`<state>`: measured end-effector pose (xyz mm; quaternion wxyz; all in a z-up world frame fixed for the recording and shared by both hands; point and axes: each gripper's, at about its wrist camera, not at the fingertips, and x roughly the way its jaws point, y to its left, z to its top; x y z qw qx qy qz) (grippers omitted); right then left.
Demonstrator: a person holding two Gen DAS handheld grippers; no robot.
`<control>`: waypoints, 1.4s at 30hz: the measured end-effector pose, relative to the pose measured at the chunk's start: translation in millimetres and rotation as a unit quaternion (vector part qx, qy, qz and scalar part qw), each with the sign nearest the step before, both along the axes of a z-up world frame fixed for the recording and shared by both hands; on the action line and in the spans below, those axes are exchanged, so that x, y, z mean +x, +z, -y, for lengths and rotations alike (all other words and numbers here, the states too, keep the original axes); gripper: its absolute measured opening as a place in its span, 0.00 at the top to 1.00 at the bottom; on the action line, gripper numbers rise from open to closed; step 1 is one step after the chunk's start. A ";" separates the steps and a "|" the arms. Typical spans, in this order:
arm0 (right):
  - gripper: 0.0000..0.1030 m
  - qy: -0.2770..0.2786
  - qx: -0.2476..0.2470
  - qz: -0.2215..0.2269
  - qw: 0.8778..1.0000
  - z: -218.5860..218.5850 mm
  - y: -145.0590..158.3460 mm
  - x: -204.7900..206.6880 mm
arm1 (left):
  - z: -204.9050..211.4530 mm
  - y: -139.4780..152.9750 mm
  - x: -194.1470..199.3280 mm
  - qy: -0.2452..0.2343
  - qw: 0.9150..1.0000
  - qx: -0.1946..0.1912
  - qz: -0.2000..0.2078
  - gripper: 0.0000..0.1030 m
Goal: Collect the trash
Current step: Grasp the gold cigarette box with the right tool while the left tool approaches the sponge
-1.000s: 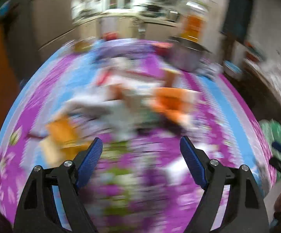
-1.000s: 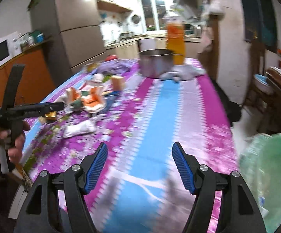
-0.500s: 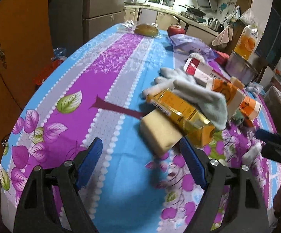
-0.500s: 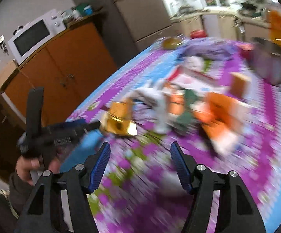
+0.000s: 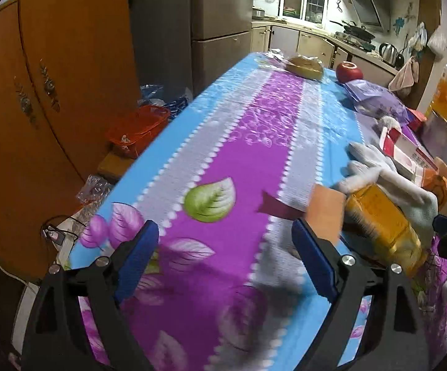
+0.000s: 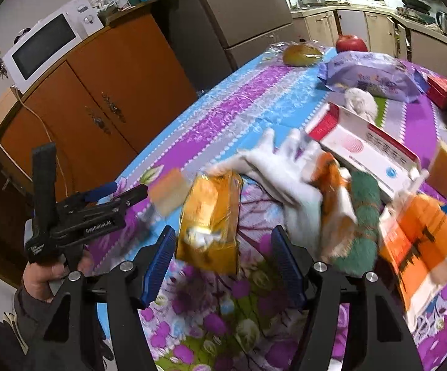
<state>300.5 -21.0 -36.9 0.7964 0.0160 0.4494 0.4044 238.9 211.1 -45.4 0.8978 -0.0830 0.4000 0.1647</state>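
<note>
- while both claws hover over the table (image 5: 248, 142), the left gripper (image 5: 225, 259) has its jaws spread wide and holds nothing; bare purple-and-blue cloth lies between the pads.
- left edge of the table runs close beside that gripper; past it the floor holds an orange basket (image 5: 137, 130) and an orange cabinet (image 5: 53, 108).
- orange sponge (image 5: 326, 213) sits just off the left gripper's right fingertip, touching or nearly touching; blur prevents certainty.
- right gripper (image 6: 223, 266) is wide open, empty, with the gold carton (image 6: 211, 216) lying just ahead, between the pads.
- trash pile crowds the right of the carton: white glove (image 6: 285, 170), red-white box (image 6: 365, 145), orange carton (image 6: 421, 247).
- open cloth remains along the table's left strip and far end, up to the apple (image 6: 351, 43).
</note>
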 end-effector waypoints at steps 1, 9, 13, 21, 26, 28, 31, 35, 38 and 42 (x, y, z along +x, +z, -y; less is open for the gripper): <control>0.36 0.004 -0.004 0.000 1.000 -3.9 -0.4 0.2 | 1.3 0.9 -2.5 -0.013 1.000 -0.003 0.001 0.17; 0.36 0.023 -0.061 -0.018 0.998 -48.9 -16.4 10.1 | 10.7 -2.5 -8.1 -0.074 0.997 -0.038 -0.003 0.17; 0.53 0.023 -0.080 -0.025 0.996 -61.1 -27.5 14.7 | 18.6 -2.1 -1.5 -0.090 0.995 -0.042 0.002 0.17; 0.79 -0.005 -0.080 0.011 0.997 -44.0 -23.5 3.7 | 34.5 -10.9 20.9 -0.120 0.992 -0.037 -0.006 0.19; 0.79 -0.033 -0.064 0.038 0.997 -26.0 -14.3 -8.4 | 34.8 -18.6 29.1 -0.115 0.992 -0.042 -0.015 0.37; 0.79 -0.047 -0.067 0.064 0.995 -21.1 -7.9 -17.0 | 35.6 -18.4 29.1 -0.110 0.993 -0.036 -0.011 0.50; 0.79 -0.075 -0.071 0.106 0.989 -15.1 -0.3 -32.0 | 40.2 -16.6 27.2 -0.115 0.992 -0.048 -0.003 0.69; 0.79 -0.126 -0.081 0.173 0.973 -2.7 9.6 -56.6 | 65.2 -3.1 14.5 -0.109 0.994 -0.003 0.027 0.72; 0.79 -0.168 -0.082 0.212 0.959 12.2 18.0 -72.9 | 86.0 15.8 -1.0 -0.110 0.992 0.024 0.064 0.72; 0.79 -0.205 -0.078 0.254 0.942 29.3 30.4 -93.3 | 110.1 37.3 -20.3 -0.110 0.987 0.043 0.104 0.72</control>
